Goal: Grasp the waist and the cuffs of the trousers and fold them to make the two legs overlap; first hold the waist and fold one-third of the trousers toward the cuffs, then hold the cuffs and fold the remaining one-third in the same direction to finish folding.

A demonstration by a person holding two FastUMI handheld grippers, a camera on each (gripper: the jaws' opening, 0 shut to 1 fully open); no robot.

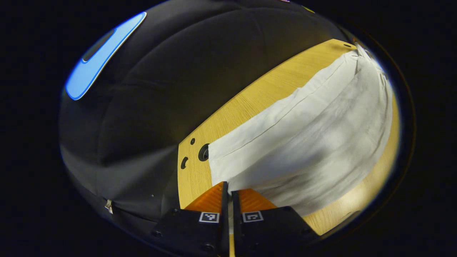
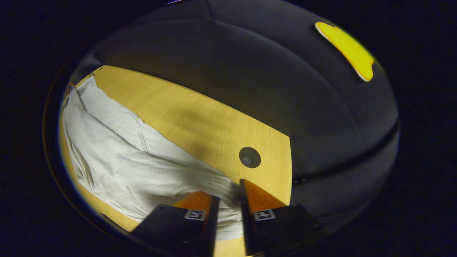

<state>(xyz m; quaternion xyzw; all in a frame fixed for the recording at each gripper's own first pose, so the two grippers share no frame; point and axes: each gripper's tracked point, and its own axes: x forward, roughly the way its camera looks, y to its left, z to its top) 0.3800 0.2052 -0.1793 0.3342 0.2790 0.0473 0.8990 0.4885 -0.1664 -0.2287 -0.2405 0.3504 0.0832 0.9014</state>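
the white trousers point(image 1: 303, 142) lie stretched out on the wooden surface point(image 1: 250, 103), and each pair of tongs has hold of one end. in the left gripper view the left tongs point(image 1: 229, 194) stand nearly closed, with the near corner of the cloth pinched in the thin gap between the fingers; from there the trousers run forward and to the right, their long axis going straight away from the tongs. in the right gripper view the right tongs point(image 2: 228, 196) stand a little wider, with a bunched end of the trousers point(image 2: 142, 160) gathered between the fingers, and the cloth runs forward and to the left. so the garment spans between the two tongs, one at each end. which end is the waist and which the cuffs cannot be told for sure. the coming fold likely turns on carrying both ends sideways across that long axis so one leg lands on the other.
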